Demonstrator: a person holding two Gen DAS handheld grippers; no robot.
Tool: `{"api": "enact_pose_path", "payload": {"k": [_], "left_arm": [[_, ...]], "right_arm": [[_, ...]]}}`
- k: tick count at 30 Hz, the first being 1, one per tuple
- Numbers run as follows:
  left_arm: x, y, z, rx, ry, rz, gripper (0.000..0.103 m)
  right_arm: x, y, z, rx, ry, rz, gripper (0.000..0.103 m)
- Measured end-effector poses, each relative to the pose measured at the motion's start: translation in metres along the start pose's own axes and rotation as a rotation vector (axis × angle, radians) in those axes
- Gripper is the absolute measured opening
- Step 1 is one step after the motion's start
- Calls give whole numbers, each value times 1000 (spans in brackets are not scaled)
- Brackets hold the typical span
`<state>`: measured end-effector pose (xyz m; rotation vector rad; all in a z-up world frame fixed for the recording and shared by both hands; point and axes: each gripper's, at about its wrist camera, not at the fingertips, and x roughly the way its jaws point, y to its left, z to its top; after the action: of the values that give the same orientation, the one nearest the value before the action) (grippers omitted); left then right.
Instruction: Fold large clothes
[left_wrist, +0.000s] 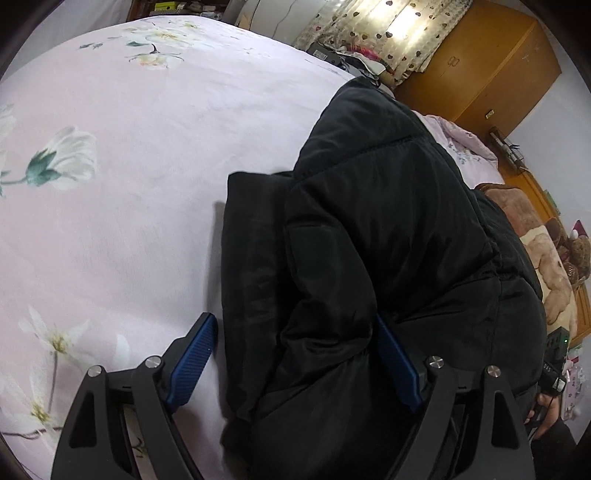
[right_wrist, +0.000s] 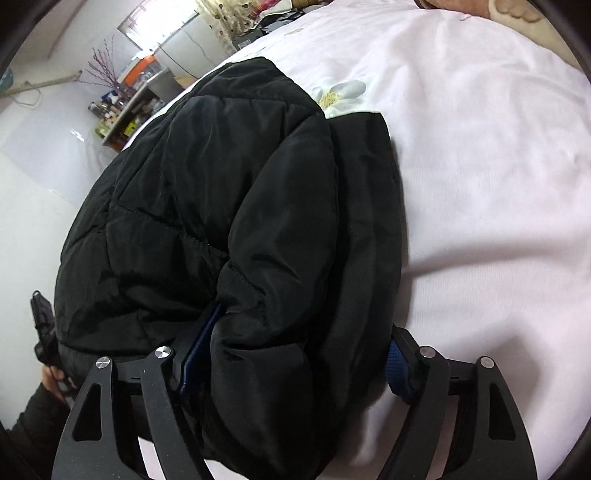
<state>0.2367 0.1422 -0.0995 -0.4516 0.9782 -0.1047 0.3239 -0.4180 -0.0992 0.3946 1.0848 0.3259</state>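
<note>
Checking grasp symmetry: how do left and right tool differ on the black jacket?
Left tool: one blue pad over bare bedsheet, only the black jacket edge between the pads. Right tool: jacket bulk fills the gap, mostly hiding both pads. Shared: both wide, angled down.

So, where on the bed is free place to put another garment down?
Free: the floral sheet left of the black jacket, and the sheet on its other side, seen from the right wrist. Crowded: the near edge, where both tongs straddle the jacket.

Bare bedsheet (left_wrist: 129, 229) beside bulky jacket (left_wrist: 388, 221)
</note>
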Motion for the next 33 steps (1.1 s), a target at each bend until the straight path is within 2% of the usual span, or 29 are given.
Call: {"api": "enact_pose_path", "payload": {"k": [7, 11, 13, 14, 16, 19, 23, 28, 33], "left_arm": [[17, -9, 18, 28, 22, -11, 87], [19, -12, 18, 38, 35, -19, 84], [18, -17, 19, 45, 38, -30, 68], [16, -21, 19, 54, 39, -25, 64], [10, -31, 22, 81, 33, 4, 42], [-10, -45, 24, 129, 12, 65, 29], [-51, -61, 22, 177, -40, 74, 26], [-103, -68, 3, 208, -85, 51, 25], [-141, -61, -16, 200, -121, 30, 25]], "right_arm": [[10, -4, 10, -19, 0, 30, 76], [12, -5, 6, -19, 1, 49, 64], [7, 1, 3, -38, -5, 40, 51], [5, 4, 3, -45, -6, 27, 48], [-1, 10, 2, -55, -11, 3, 38], [-17, 23, 3, -75, -32, -32, 30], [-56, 37, -3, -87, -86, -28, 27], [-109, 50, -31, -113, -139, -8, 27], [-134, 65, -49, -118, -160, 11, 27]]}}
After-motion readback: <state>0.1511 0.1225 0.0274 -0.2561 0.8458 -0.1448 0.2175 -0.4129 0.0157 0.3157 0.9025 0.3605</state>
